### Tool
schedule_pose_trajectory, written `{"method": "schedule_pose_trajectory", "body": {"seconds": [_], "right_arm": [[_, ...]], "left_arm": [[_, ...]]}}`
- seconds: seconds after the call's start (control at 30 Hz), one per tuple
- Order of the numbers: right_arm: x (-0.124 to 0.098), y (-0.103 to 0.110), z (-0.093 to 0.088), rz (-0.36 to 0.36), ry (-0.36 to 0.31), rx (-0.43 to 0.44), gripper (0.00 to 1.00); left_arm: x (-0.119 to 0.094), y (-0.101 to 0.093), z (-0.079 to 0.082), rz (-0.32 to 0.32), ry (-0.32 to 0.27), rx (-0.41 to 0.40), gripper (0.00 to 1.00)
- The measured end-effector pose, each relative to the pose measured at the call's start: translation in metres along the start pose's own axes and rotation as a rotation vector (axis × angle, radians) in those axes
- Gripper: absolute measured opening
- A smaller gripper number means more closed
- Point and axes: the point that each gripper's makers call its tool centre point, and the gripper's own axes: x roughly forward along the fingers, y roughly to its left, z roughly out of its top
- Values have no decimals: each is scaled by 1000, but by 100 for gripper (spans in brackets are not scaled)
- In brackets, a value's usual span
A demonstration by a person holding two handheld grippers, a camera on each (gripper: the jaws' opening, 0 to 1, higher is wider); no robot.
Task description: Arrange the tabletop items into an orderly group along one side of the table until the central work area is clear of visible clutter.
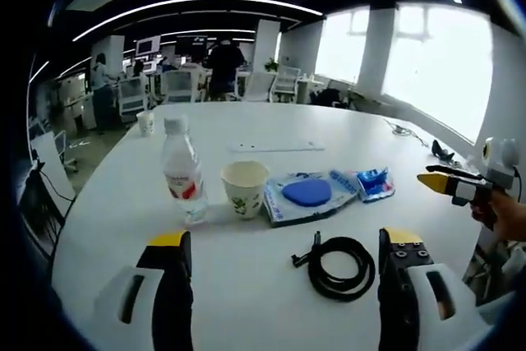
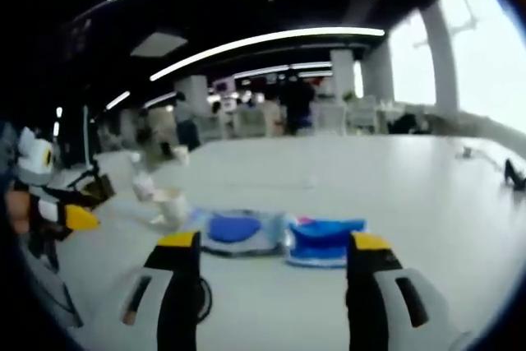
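Two containers: capped water bottle (image 1: pixel 182 172), paper cup (image 1: pixel 244 187), contents unclear; both grippers' jaws apart.

1. The right tongs (image 2: pixel 271 265), black with yellow tips, stand spread apart over the white bench (image 2: pixel 394 178), holding nothing.
2. Just beyond the tips lies a small blue packet (image 2: pixel 322 241).
3. Touching the packet's left side is a clear pouch with a blue oval pad (image 2: pixel 234 230).
4. Left of the pouch stands a white paper cup (image 2: pixel 170 205); beyond it, a blurred clear plastic bottle (image 2: pixel 141 180).
5. The other tongs (image 2: pixel 78 218) enter far left of the pouch.
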Motion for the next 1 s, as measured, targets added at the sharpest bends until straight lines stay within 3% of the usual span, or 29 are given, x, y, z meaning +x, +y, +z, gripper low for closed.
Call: {"method": "schedule_pose_trajectory", "body": {"seconds": [0.3,0.5,1.0], "right_arm": [[11,34,-31,58,75,-7,69],[24,55,-49,97,119,-14,68],[52,88,-89,188,244,-99,65]], "left_arm": [[22,-12,-39,-5,107,-16,91],[39,-19,-57,-5,174,-7,88],[65,-16,-73,43,238,-6,84]]}}
